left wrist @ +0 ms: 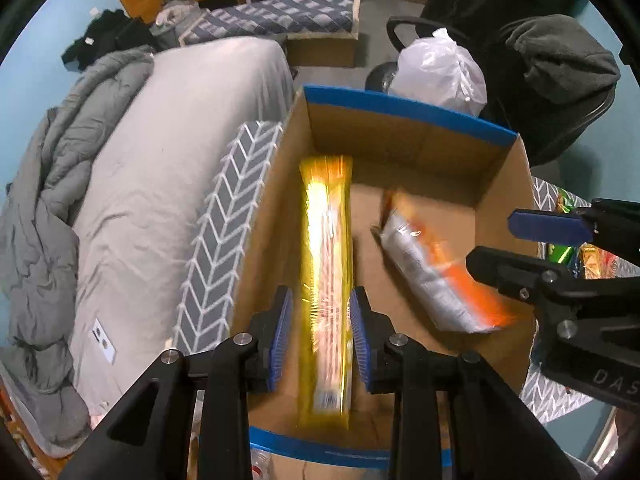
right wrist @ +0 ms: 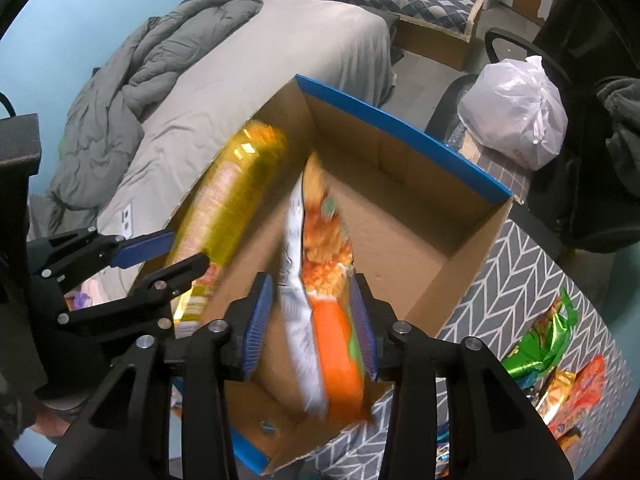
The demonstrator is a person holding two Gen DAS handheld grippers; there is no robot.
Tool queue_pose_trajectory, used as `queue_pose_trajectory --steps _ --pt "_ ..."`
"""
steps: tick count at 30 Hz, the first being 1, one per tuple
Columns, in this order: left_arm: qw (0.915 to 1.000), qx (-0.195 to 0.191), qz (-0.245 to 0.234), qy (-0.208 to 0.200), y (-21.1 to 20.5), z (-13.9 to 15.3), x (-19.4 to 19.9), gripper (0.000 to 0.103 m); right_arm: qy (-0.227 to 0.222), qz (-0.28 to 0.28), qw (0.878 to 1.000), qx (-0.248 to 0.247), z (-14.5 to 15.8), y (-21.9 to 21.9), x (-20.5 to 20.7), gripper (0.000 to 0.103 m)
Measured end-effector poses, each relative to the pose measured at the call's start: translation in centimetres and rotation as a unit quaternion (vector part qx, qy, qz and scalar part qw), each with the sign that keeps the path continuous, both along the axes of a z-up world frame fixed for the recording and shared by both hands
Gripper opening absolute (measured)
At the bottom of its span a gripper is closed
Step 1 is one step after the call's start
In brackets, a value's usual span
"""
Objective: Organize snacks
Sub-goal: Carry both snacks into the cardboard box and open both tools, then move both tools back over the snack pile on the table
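**Snack Drop Into Box: Release Hazards**

While hanging over the open cardboard box (left wrist: pixel 404 136), both packets blurred, apparently dropping. Yellow packet (left wrist: pixel 326 280) between pads of left gripper (left wrist: pixel 320 340), jaws parted, gaps either side. Orange-and-white packet (right wrist: pixel 320 300) between right gripper (right wrist: pixel 310 324) jaws, contact unclear. Risk: packets landing crooked, leaning against box wall

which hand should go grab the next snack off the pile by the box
Right. The loose snacks lie on the patterned cloth beside the cardboard box, on the right gripper's side. The left gripper sits across the box near the bed, farther away.
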State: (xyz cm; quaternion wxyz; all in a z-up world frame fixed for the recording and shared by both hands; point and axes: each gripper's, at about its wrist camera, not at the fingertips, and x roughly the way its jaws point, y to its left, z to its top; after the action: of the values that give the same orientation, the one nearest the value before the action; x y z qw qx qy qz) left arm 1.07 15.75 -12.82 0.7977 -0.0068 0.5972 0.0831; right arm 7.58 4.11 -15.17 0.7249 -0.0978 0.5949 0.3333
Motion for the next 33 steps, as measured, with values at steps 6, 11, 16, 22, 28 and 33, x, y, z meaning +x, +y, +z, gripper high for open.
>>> queue_pose_trajectory --steps 6,11,16,22,28,33 --pt "0.9998 0.014 -0.006 -0.012 0.0 1.5 -0.1 0.047 -0.014 -0.010 1.000 -0.003 0.7 -0.5 -0.1 0.063" --pt "1.0000 0.000 -0.003 -0.009 -0.3 2.4 -0.1 0.048 -0.026 -0.018 0.999 -0.010 1.7 -1.8 -0.3 0.065" --pt "0.9997 -0.018 -0.003 -0.014 -1.5 3.5 -0.1 0.056 -0.043 -0.031 0.998 -0.019 2.7 -3.7 -0.6 0.070" --pt "0.9990 -0.037 -0.022 -0.013 -4.2 4.0 0.1 0.057 -0.047 -0.058 0.997 -0.031 3.3 -7.2 -0.9 0.070" --pt "0.9974 -0.047 -0.055 -0.005 -7.9 3.9 0.5 0.057 -0.045 -0.095 0.993 -0.047 3.5 -11.9 -1.4 0.070" --pt "0.9951 -0.061 -0.078 0.005 -11.3 3.9 0.6 0.057 -0.043 -0.131 0.989 -0.057 3.7 -16.3 -2.0 0.070"
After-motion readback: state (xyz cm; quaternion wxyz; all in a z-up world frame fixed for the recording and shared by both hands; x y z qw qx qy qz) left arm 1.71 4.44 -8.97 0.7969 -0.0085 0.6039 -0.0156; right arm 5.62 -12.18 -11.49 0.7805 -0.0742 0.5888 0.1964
